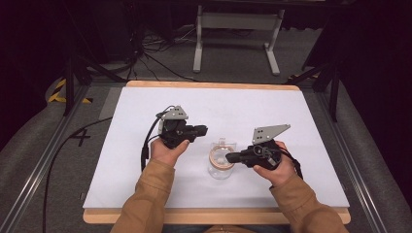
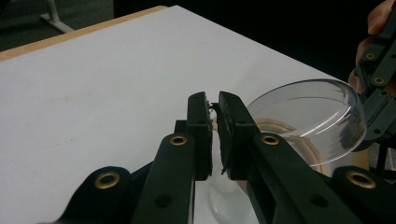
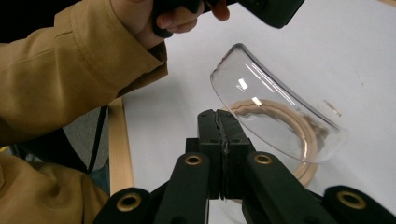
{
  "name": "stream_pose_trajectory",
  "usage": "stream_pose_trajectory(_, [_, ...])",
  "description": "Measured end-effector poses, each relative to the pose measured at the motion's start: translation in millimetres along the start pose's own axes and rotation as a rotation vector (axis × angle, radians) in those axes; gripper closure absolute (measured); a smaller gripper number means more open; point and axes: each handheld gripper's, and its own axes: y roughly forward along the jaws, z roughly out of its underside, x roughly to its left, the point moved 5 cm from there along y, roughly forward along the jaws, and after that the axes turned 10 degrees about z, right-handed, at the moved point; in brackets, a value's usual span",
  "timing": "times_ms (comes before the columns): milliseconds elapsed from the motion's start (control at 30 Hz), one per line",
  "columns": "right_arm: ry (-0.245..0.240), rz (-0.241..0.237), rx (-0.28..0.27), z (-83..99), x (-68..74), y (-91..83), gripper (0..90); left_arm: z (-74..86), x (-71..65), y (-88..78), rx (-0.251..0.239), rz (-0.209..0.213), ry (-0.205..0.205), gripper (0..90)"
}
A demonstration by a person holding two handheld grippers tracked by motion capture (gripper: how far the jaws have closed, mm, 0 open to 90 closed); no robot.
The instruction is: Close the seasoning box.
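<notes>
On the left, your left gripper (image 1: 197, 131) hovered over the white table (image 1: 145, 165), just left of and slightly beyond the clear glass jar (image 1: 221, 167), its tips aimed right toward it. Its jaws stood narrow, a thin slit between the pads with nothing caught in them, and from its own camera the jar's rim lay just beyond the tips, not touching that I could see. I judge you had that hand parked close so it could come in on the jar while the other steadied it. The jar sat near the middle of the table, toward your edge, between your two hands. It was transparent, with a tan ring (image 3: 299, 135) showing through the wall, likely a wooden lid or collar, though I cannot tell whether it lay inside or under the glass. Its curved lip threw bright highlights. On the right, your right gripper (image 1: 232, 157) pointed left, its jaws pressed together at the jar's right rim; whether they pinched the thin glass edge or merely touched it, I cannot tell.
</notes>
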Motion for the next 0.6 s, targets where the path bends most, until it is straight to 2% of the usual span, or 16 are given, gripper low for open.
stream_pose_trajectory(33, [-0.001, 0.0, 0.008, 0.3, 0.6, 0.2, 90.0, 1.1, 0.8, -2.5, 0.021, -0.007, -0.003, 83.3])
stream_pose_trajectory(67, [-0.001, 0.0, 0.008, 0.3, 0.6, 0.2, 90.0, 1.1, 0.8, -2.5, 0.021, -0.007, -0.003, 83.3])
stream_pose_trajectory(167, [0.003, 0.006, 0.059, 4.1, 1.4, 2.8, 90.0, 1.2, 1.5, -3.1, 0.017, -0.013, 0.001, 83.1])
stream_pose_trajectory(333, [0.011, -0.005, 0.093, 7.9, 2.3, 2.8, 90.0, 4.9, 6.0, -4.1, 0.056, -0.027, 0.008, 82.2])
stream_pose_trajectory(467, [0.009, -0.002, 0.127, 10.9, 3.2, 4.5, 90.0, 8.1, 8.6, -4.4, 0.087, -0.059, 0.014, 82.0])
stream_pose_trajectory(600, [0.008, -0.016, 0.162, 14.5, 4.6, 5.7, 90.0, 9.5, 9.2, -3.6, 0.104, -0.065, 0.018, 81.9])
